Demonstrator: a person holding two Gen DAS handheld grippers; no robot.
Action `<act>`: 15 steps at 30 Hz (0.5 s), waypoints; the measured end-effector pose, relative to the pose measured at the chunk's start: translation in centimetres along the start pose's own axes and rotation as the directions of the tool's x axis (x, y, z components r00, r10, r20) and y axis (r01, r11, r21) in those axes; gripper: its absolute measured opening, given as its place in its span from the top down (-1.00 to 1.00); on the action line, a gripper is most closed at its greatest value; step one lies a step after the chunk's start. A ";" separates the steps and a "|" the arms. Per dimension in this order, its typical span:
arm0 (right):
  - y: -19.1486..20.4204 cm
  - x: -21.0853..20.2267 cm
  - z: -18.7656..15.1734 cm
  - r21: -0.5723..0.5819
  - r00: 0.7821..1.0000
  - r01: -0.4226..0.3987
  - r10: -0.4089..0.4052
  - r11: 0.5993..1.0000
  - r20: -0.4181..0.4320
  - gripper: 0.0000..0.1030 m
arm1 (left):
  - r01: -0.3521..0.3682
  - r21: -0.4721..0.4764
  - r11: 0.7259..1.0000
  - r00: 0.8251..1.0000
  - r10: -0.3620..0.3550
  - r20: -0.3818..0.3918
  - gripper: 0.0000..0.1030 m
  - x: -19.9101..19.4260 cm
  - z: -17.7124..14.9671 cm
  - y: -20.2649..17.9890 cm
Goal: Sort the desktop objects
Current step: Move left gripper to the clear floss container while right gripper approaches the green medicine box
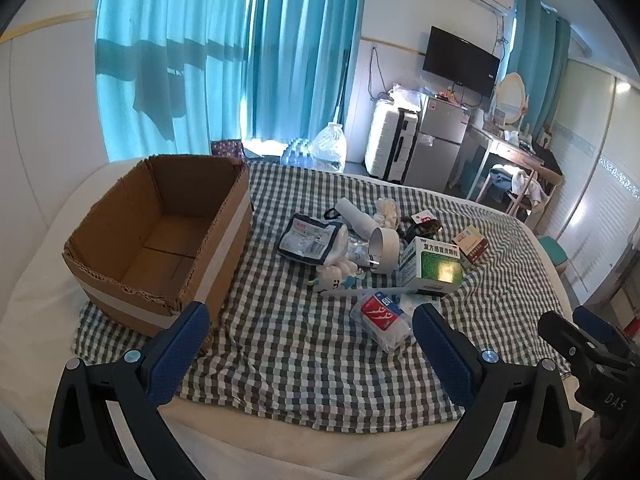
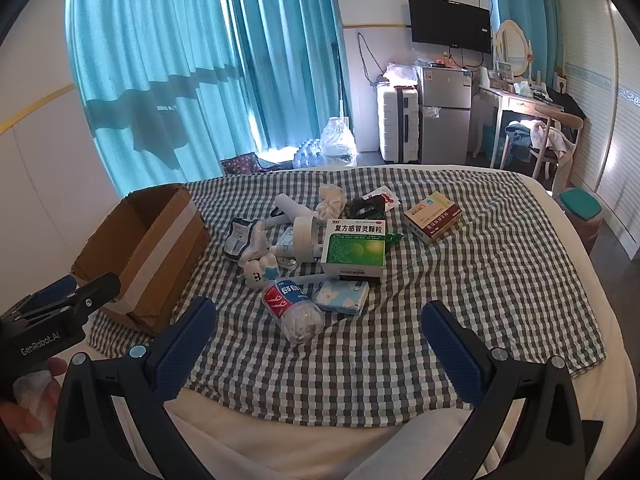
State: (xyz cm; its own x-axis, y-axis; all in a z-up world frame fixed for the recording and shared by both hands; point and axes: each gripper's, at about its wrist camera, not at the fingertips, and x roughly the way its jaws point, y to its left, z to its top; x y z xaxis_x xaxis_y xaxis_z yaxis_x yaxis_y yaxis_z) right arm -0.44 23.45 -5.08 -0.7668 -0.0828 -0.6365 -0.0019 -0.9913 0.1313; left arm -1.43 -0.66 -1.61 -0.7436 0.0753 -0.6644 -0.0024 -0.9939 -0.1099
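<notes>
A pile of small items lies on a checked cloth [image 1: 304,344] [image 2: 460,280]: a green-and-white medicine box [image 1: 434,266] [image 2: 354,250], a red-and-yellow box [image 1: 472,245] [image 2: 432,216], a crushed plastic bottle with a red-and-blue label [image 1: 382,320] [image 2: 294,308], a white tape roll [image 1: 384,249] [image 2: 303,236], a blue tissue pack [image 2: 342,297] and a white plush toy [image 1: 334,274] [image 2: 260,266]. An open cardboard box [image 1: 160,236] [image 2: 148,248] stands left of the pile and holds nothing. My left gripper [image 1: 310,324] and right gripper [image 2: 320,324] hover open over the cloth's near edge, nothing between their fingers.
The cloth covers a white bed [image 1: 36,312]. Beyond its far edge stand teal curtains [image 1: 192,60], water bottles [image 1: 330,146], a white suitcase [image 2: 398,124], a small fridge [image 2: 444,116], a desk with chair [image 2: 532,128] and a wall TV [image 2: 450,24]. A hand [image 2: 20,416] holds the left tool.
</notes>
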 end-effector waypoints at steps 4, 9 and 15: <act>0.0 0.3 -0.2 -0.017 1.000 0.003 -0.004 1.000 -0.008 -1.00 | -0.004 0.014 1.000 1.000 0.004 -0.006 -1.00 0.8 -0.4 -0.3; -0.9 0.7 -0.4 -0.006 1.000 0.006 -0.006 1.000 -0.021 -1.00 | 0.011 0.036 0.999 1.000 -0.010 -0.007 -1.00 1.7 -0.9 -1.2; -2.0 1.3 -0.7 0.014 0.999 0.012 -0.011 1.000 -0.033 -1.00 | 0.005 0.088 0.996 1.000 -0.003 -0.028 -1.00 3.2 -1.7 -2.7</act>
State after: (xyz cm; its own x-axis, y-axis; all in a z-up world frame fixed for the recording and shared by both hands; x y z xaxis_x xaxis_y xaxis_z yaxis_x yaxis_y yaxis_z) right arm -0.95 25.22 -6.68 -0.7454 -0.0750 -0.6623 -0.0197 -0.9908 0.1342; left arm -2.69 2.39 -4.69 -0.7244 0.0804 -0.6847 -0.0652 -0.9967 -0.0482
